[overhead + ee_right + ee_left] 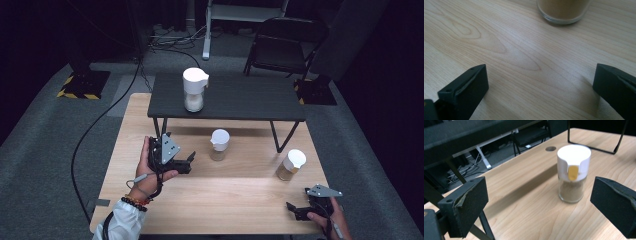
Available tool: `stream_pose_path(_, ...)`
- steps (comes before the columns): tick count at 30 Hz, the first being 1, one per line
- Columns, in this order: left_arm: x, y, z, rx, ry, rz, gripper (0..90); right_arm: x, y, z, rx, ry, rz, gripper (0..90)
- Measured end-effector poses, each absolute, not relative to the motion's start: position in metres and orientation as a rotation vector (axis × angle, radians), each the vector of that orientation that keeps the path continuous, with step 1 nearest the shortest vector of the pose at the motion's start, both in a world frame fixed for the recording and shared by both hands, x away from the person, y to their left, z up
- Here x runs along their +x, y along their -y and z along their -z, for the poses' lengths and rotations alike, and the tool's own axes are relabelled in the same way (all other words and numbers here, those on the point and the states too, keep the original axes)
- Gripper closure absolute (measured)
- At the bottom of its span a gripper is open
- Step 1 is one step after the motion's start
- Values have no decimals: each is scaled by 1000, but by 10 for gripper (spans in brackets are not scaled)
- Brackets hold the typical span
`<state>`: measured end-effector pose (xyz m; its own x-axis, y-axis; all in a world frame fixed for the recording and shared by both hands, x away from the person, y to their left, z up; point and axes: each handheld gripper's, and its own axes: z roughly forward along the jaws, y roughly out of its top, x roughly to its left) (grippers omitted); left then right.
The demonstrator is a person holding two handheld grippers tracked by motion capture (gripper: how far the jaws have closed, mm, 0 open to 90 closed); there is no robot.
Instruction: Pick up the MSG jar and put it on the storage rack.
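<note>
The left gripper (192, 161) hangs just left of the middle shaker (219, 145), its jaws spread wide and holding nothing, and it points toward that shaker as if to take it. In the left gripper view the same shaker (573, 173) stands upright on the wooden table (230, 192), between the lines of the two jaws but some way ahead of them, not yet touched. It is a small clear glass jar with light brown powder filling about the lower part, and a white plastic cap with a small yellow flap facing the camera. I judge it light, stiff and somewhat fragile, since the glass wall is smooth and can slip in the pads; it is also tall for its base, so a push from one side may tip it. The best place to hold seems the glass body just under the cap, or the cap itself low down, with both jaws closing evenly and away from the yellow flap, which might open. The black shelf (225, 97) stands behind this shaker and carries a larger white-capped shaker (194, 90). To the right of the middle shaker stands another jar (291, 165). The right gripper (297, 211) rests low, in front of that jar, its jaws also wide apart and empty.
</note>
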<state>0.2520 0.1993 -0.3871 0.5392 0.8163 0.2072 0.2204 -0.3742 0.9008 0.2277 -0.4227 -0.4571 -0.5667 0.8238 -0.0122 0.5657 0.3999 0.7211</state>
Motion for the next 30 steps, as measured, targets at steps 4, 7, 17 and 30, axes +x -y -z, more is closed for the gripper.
stream_pose_path(4,251,-197,392,1910,-847,-842,12,228,423,457,1199,-2295,-969,0)
stream_pose_path(7,250,-196,396,1919,-849,-841,15,228,423,457,1199,-2295,-969,0)
stream_pose_path(17,245,-192,406,1991,-836,-875,16,228,423,457,1199,-2295,-969,0)
stream_pose_path(30,244,-191,419,2059,-850,-865,17,228,423,457,1199,-2295,-969,0)
